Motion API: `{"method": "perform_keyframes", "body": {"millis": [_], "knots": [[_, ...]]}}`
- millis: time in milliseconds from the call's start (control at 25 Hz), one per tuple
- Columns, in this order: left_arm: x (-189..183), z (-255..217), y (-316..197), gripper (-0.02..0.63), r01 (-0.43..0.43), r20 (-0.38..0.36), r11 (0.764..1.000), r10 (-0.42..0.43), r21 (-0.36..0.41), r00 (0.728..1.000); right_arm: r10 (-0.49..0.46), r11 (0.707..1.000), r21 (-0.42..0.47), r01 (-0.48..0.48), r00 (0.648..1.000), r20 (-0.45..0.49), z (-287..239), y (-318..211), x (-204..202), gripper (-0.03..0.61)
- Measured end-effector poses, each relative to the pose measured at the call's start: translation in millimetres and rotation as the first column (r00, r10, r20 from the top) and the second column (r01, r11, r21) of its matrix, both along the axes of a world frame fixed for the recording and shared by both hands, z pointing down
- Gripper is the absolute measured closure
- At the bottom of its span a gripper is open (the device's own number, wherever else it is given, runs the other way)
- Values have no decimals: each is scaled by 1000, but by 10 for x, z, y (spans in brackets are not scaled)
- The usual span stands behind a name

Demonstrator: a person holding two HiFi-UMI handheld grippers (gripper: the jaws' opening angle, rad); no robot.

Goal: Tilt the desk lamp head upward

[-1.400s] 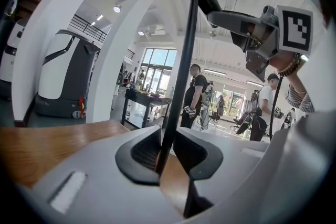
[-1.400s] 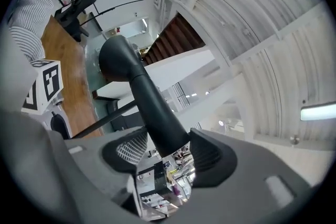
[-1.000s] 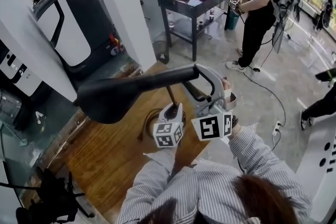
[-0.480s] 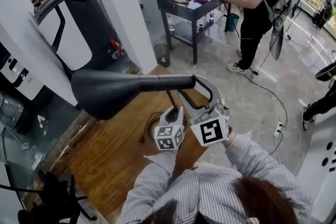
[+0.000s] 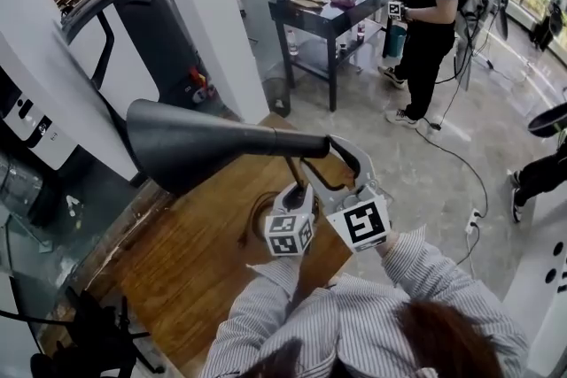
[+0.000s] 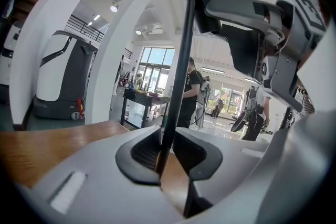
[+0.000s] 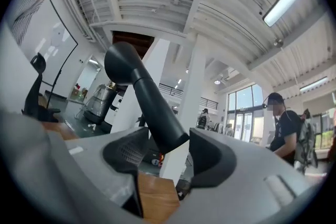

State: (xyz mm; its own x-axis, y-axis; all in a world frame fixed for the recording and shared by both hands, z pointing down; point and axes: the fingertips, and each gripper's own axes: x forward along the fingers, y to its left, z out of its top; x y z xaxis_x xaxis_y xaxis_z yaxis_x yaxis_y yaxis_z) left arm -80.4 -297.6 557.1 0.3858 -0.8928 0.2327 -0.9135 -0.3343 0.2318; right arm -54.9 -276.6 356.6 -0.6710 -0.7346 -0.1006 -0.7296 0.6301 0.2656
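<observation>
A black desk lamp stands on the wooden desk [image 5: 168, 270]. Its cone-shaped head [image 5: 190, 150] points left, roughly level, with the wide mouth raised a little. The thin stem [image 5: 291, 171] runs down from the neck joint. My left gripper [image 5: 299, 190] is shut on that stem; in the left gripper view the stem [image 6: 181, 60] passes down between the jaws [image 6: 173, 152], lying against the left pad. My right gripper [image 5: 341, 157] is shut on the neck end of the head. In the right gripper view the head [image 7: 123, 63] rises up and left from the jaws [image 7: 169, 150].
A white pillar [image 5: 208, 13] stands just behind the desk, with a grey-and-white machine [image 5: 133, 40] to its left. A dark cable [image 5: 252, 221] lies coiled by the lamp base. Farther off are a black table [image 5: 332, 4] and a person in black [image 5: 434, 4].
The lamp head has swung up from a drooping pose to about level. My right gripper has turned and dropped a little with the neck. The left gripper has stayed on the stem.
</observation>
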Motion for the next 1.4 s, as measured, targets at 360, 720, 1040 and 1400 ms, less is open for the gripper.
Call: {"method": "perform_keyframes", "body": {"millis": [360,720,1040,1400], "knots": [[5,4,-11,563,-2,15,1000,2,-7,1000,-31,997,-68,35,997,69,37,5,-21,347],[11,28,-31,563,0,39,1000,1,-20,999,-30,990,-130,51,987,158,97,0,-62,347],[23,61,-68,563,1,78,1000,0,-15,997,-3,987,-154,39,972,234,130,-1,-69,345],[35,45,-52,561,-11,12,999,11,-34,1000,-7,989,-144,39,975,221,168,24,-38,345]]}}
